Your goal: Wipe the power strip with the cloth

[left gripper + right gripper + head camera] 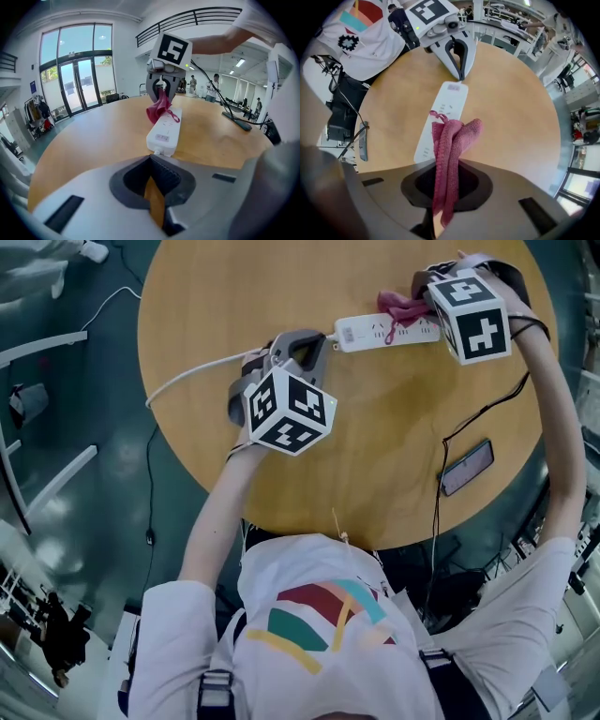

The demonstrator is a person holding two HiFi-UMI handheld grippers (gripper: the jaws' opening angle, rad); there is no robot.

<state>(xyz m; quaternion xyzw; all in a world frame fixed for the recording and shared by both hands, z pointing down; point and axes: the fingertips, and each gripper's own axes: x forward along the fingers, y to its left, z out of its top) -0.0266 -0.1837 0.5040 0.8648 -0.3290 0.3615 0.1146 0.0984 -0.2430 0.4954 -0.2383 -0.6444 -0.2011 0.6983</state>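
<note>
A white power strip (370, 332) lies at the far side of the round wooden table (375, 474). My right gripper (420, 298) is shut on a pink cloth (454, 140), which hangs from its jaws onto the strip's right part (443, 117). My left gripper (314, 341) is shut, and its tips rest at the strip's cable end (157, 151). Whether the tips pinch the cable is hidden. In the left gripper view, the right gripper (161, 91) holds the cloth (158, 108) down on the strip's far end.
The strip's white cable (192, 371) runs left off the table edge. A dark phone (467, 467) with a black cable (473, 418) lies at the right, near the table's front edge. Bare wood lies between the grippers and me.
</note>
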